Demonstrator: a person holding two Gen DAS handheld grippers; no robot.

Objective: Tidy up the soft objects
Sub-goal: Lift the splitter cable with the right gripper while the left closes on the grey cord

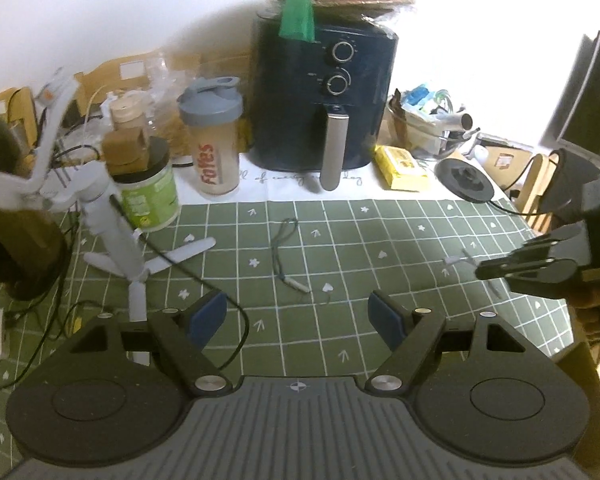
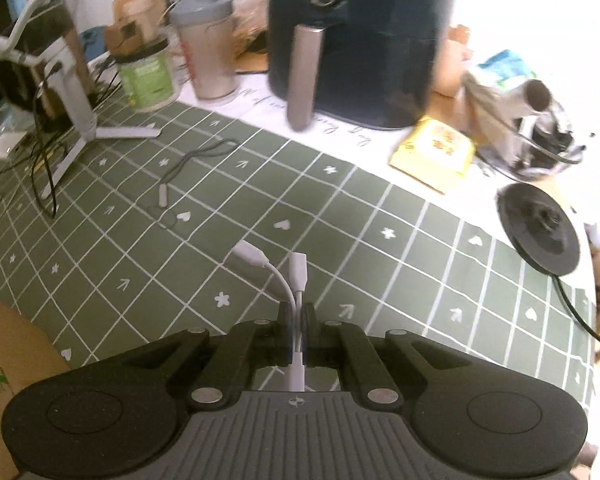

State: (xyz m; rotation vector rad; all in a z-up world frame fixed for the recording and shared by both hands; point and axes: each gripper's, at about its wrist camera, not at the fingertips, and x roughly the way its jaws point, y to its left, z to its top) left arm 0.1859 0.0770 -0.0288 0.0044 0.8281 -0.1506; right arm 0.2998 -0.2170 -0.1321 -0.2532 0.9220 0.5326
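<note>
My right gripper [image 2: 297, 316] is shut on a short white adapter cable [image 2: 288, 280], folded so both plug ends stick out forward above the green checked tablecloth [image 2: 340, 220]. The same gripper shows at the right edge of the left wrist view [image 1: 484, 270], the white cable [image 1: 456, 261] at its tips. My left gripper [image 1: 298, 312] is open and empty over the cloth [image 1: 380, 232]. A thin grey lanyard cord [image 1: 286, 256] with a white end lies on the cloth ahead of it; it also shows in the right wrist view [image 2: 192, 164].
A dark air fryer [image 1: 324, 100] stands at the back, a shaker bottle [image 1: 216, 140] and green tub [image 1: 148, 196] to its left. A white tripod stand [image 1: 116, 236] with black wires is on the left. A yellow packet [image 1: 400, 168] and a black round base [image 1: 464, 180] lie right.
</note>
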